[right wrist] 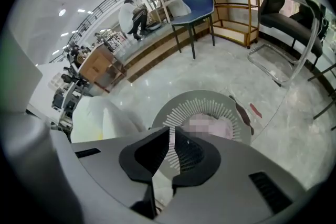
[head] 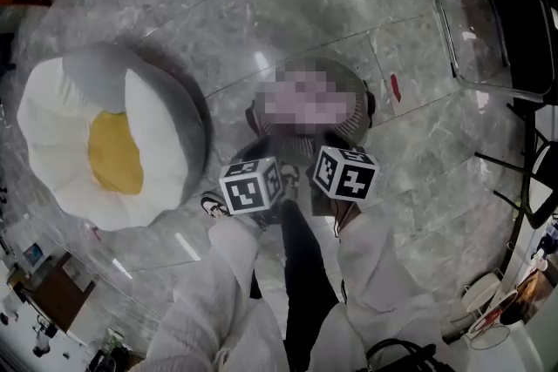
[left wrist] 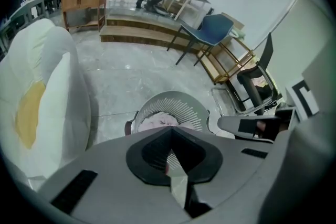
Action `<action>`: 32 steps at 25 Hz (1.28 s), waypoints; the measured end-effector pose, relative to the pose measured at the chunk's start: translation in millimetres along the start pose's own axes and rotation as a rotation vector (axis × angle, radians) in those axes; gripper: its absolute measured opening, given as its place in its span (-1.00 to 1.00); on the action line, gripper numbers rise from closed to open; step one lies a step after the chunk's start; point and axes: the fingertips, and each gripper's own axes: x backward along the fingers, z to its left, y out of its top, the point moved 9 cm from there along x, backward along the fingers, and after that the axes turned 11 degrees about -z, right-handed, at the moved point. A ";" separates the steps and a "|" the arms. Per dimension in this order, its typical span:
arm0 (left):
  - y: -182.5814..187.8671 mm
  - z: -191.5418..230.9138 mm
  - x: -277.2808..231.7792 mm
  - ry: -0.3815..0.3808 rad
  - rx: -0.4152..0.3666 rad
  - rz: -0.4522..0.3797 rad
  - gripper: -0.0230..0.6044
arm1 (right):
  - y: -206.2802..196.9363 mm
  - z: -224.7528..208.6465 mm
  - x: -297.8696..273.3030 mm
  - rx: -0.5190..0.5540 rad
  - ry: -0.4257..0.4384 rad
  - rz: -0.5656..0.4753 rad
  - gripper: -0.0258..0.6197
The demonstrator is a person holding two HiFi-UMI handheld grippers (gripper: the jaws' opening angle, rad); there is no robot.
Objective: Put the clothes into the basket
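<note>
Round grey slotted plastic basket point(head: 359, 116) at the centre of the head view, standing on the grey marble floor point(head: 218, 13). Inside it, pale pink clothes point(left wrist: 157, 120) heaped below the rim, partly masked by a mosaic patch. Left tool point(left wrist: 170, 132) and right tool point(right wrist: 171, 131) side by side just below the basket in that view, both pointed steeply down toward it. Jaws of each closed tip to tip, nothing gripped between them. At the left of the frame, well apart from the basket, a white cushion seat with a yellow centre point(head: 105, 144).
</note>
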 end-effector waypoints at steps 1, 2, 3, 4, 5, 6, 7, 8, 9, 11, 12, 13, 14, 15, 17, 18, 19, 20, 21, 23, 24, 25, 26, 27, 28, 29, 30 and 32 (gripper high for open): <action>-1.6 1.2 -0.2 0.003 0.000 0.003 -0.91 | -2.2 1.1 -1.9 -0.015 0.005 0.006 -0.83; -3.1 2.1 0.0 0.005 -0.002 0.008 -0.91 | -4.6 2.0 -2.8 -0.028 0.010 0.012 -0.83; -4.2 2.7 0.5 0.006 -0.003 0.012 -0.91 | -6.6 2.6 -3.0 -0.035 0.011 0.016 -0.83; -4.8 3.1 0.9 0.007 -0.006 0.015 -0.91 | -8.2 3.0 -2.8 -0.037 0.010 0.018 -0.83; -4.8 3.6 1.3 0.007 -0.009 0.017 -0.91 | -9.4 3.2 -2.5 -0.037 0.008 0.019 -0.83; -4.5 4.3 1.5 0.007 -0.012 0.018 -0.91 | -10.5 3.3 -2.2 -0.039 0.007 0.020 -0.83; -4.1 5.3 1.7 0.008 -0.014 0.017 -0.91 | -11.7 3.4 -2.2 -0.042 0.006 0.020 -0.83; -3.8 6.5 1.8 0.009 -0.017 0.017 -0.91 | -12.9 3.3 -2.4 -0.046 0.006 0.021 -0.83; -3.4 7.6 2.0 0.011 -0.019 0.016 -0.91 | -13.7 3.2 -2.5 -0.049 0.005 0.021 -0.83; -2.4 9.1 3.2 0.015 -0.023 0.013 -0.91 | -13.8 2.8 -2.1 -0.051 0.004 0.017 -0.83; -1.9 9.4 4.2 0.016 -0.024 0.012 -0.91 | -13.1 2.6 -1.6 -0.051 0.003 0.014 -0.83; -1.4 9.8 5.6 0.017 -0.024 0.010 -0.91 | -12.1 2.7 -0.9 -0.051 0.002 0.010 -0.83; -0.8 10.2 7.3 0.017 -0.024 0.009 -0.91 | -10.9 3.2 0.0 -0.051 0.001 0.006 -0.83; 0.0 10.8 9.5 0.018 -0.024 0.007 -0.91 | -9.7 4.3 1.1 -0.050 0.000 0.003 -0.83; 1.8 12.5 15.4 0.019 -0.026 0.001 -0.91 | -8.1 7.4 4.6 -0.041 -0.002 -0.001 -0.83; 3.2 13.5 19.0 0.019 -0.028 -0.003 -0.91 | -7.7 9.1 7.3 -0.034 -0.006 -0.001 -0.83; 5.1 14.5 23.2 0.019 -0.031 -0.008 -0.91 | -7.1 11.3 10.9 -0.026 -0.011 -0.001 -0.83; 7.8 15.2 28.2 0.019 -0.034 -0.014 -0.91 | -6.3 14.0 15.6 -0.021 -0.015 -0.003 -0.83; 11.0 15.3 34.4 0.017 -0.035 -0.021 -0.91 | -5.0 17.2 21.7 -0.018 -0.017 -0.006 -0.83; 18.5 12.8 50.6 0.010 -0.032 -0.035 -0.91 | -0.7 24.6 37.7 -0.014 -0.022 -0.011 -0.83; 23.2 10.5 60.3 0.003 -0.030 -0.043 -0.91 | 2.4 28.9 46.7 -0.011 -0.025 -0.015 -0.83; 28.6 7.8 70.4 -0.006 -0.029 -0.053 -0.91 | 6.2 33.8 56.0 -0.011 -0.028 -0.021 -0.83; 34.4 5.2 80.9 -0.016 -0.028 -0.066 -0.91 | 10.4 39.1 65.7 -0.012 -0.032 -0.032 -0.83; 40.2 2.9 91.7 -0.025 -0.026 -0.080 -0.91 | 14.9 45.1 75.9 -0.013 -0.037 -0.048 -0.83; 46.2 1.4 102.8 -0.034 -0.023 -0.096 -0.91 | 19.7 52.0 86.7 -0.014 -0.040 -0.068 -0.83; 52.9 0.6 113.7 -0.042 -0.018 -0.114 -0.91 | 25.2 59.7 97.4 -0.013 -0.041 -0.092 -0.83; 60.7 0.4 124.0 -0.048 -0.013 -0.134 -0.91 | 31.6 68.1 107.4 -0.011 -0.041 -0.117 -0.83; 77.0 1.6 144.0 -0.055 -0.002 -0.172 -0.91 | 43.4 86.2 125.9 -0.008 -0.037 -0.165 -0.83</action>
